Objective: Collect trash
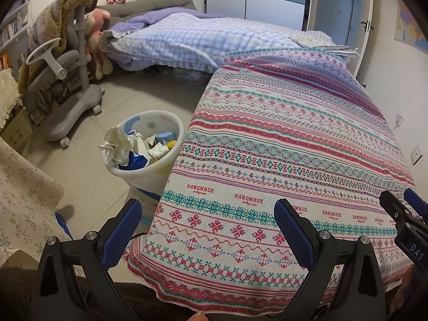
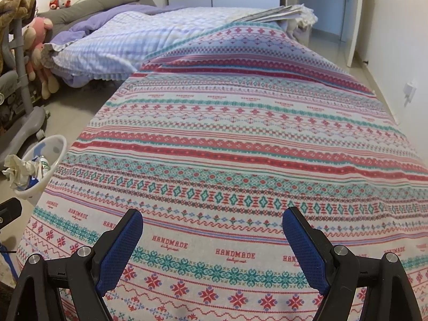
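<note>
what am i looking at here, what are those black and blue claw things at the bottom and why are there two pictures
Those claws are two handheld grippers; a person holds one in each hand, and no robot arm is involved. Each gripper carries a wide-angle camera looking along its fingers, which gives two pictures. One picture comes from the left gripper, the other from the right gripper. Both are open and hold nothing. They hover over a surface covered by a patterned cloth, which has no loose items on it nearby. On the floor to the left stands a white bin, already full of crumpled paper and wrappers. Behind it is a bed with a checked quilt.
</note>
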### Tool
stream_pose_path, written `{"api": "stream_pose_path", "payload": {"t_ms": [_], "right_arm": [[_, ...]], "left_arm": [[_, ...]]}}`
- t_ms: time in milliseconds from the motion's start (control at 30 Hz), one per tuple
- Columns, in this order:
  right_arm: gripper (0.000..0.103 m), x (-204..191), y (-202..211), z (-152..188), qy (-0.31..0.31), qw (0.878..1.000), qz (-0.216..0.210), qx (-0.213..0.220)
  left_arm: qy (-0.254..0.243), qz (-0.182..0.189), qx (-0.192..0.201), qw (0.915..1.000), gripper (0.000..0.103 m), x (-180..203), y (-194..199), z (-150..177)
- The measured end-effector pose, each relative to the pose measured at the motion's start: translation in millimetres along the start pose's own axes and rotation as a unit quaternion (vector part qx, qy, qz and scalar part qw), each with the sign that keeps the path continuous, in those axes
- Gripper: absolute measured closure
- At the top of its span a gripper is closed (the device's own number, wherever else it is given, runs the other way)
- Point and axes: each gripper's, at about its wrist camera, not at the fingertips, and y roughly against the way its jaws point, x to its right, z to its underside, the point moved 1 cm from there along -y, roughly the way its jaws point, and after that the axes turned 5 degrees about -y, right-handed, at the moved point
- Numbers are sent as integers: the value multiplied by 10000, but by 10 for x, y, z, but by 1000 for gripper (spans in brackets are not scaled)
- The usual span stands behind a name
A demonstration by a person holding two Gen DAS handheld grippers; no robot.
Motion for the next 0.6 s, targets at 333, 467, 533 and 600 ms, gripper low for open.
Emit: {"api": "stream_pose_path", "payload": {"t_ms": [333, 467, 533, 600], "right_arm": [[14, -27, -7, 0, 27, 10000, -10, 10], [14, -32, -9, -1, 21, 10000, 5, 33], [14, -29, -14, -8, 7, 10000, 3, 23], [14, -34, -14, -7, 14, 10000, -8, 29]], "left_arm": [[-5, 8, 2, 10000, 3, 4, 6, -1], [-17, 14, 10, 10000, 3, 6, 10, 0], [-30, 8, 26, 10000, 3, 7, 13, 1], [-33, -6, 35, 10000, 3, 6, 14, 2]]}}
